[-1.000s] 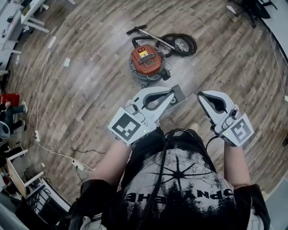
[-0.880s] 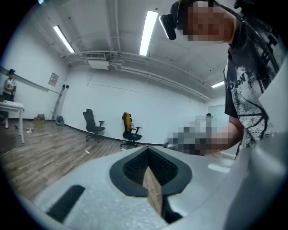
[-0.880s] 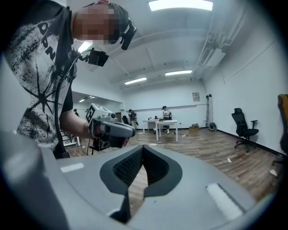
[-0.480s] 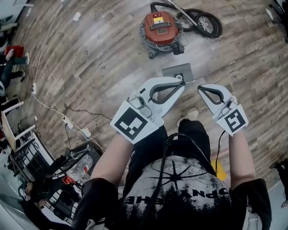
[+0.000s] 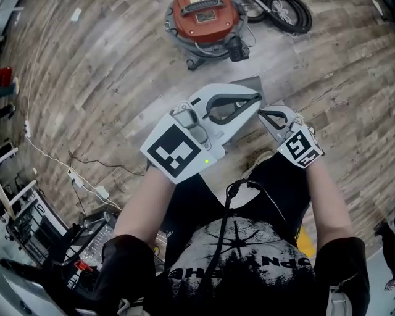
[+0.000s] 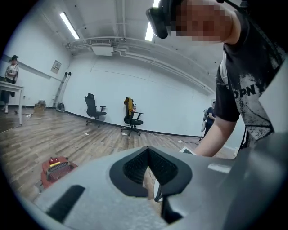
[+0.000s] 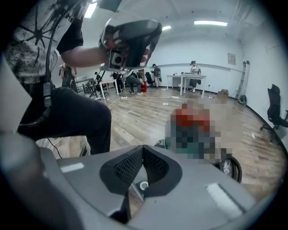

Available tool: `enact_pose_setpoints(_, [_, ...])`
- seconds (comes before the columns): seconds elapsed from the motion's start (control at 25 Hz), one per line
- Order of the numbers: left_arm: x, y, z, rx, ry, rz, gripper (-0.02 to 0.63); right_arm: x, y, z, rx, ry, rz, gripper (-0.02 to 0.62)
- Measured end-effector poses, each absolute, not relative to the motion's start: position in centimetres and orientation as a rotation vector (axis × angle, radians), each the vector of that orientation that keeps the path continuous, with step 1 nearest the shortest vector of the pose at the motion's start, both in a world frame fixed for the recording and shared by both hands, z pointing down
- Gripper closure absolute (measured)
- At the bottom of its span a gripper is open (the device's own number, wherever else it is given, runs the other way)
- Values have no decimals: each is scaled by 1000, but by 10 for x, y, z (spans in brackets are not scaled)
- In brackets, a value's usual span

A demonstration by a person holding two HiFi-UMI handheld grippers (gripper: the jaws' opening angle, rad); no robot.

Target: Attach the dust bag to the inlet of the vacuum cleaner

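— Where is the dust bag to be found?
— The dust bag (image 5: 252, 84) is seen lying flat on the wooden floor (image 5: 111, 92). It is a grey sheet, largely covered in the head view by the left gripper (image 5: 257, 99). It lies near the vacuum cleaner (image 5: 203, 15) but apart from it, so nothing has been attached.

— And the cleaner itself?
— The red canister is stood upright at the top of the head view, with its black hose (image 5: 295, 18) coiled beside it. The inlet cannot be made out.

— How are the tongs set?
— Both are closed with nothing gripped. In each gripper view the ribbed pads (image 6: 135, 168) are seen meeting at the tip. The right gripper (image 5: 263, 113) is held just beside the left, both over the bag.

— Which step is judged to be in hand?
— The approach to the bag; no pick-up has been made.

— What is called for next?
— The jaws would need to be opened and an edge of the bag caught low, since the sheet lies flush with the floor. Its opening would then have to be lined up with the inlet. The person's shoe (image 5: 262, 159) is close by; the power strip (image 5: 102, 192) is well apart.
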State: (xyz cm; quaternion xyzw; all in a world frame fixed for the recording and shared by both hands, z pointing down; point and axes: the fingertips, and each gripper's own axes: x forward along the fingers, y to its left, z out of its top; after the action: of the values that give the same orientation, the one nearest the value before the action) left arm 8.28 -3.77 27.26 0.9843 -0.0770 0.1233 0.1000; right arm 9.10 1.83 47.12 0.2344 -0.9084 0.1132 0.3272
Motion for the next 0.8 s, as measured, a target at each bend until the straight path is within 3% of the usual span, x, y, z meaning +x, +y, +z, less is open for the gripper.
enact_pose_setpoints(0.4, [125, -60, 479, 2889, -156, 510, 606, 93, 37, 748, 362, -2202, 354, 526])
enact_pose_setpoints(0.8, [127, -52, 553, 2783, -183, 659, 604, 133, 69, 900, 122, -1933, 302, 423])
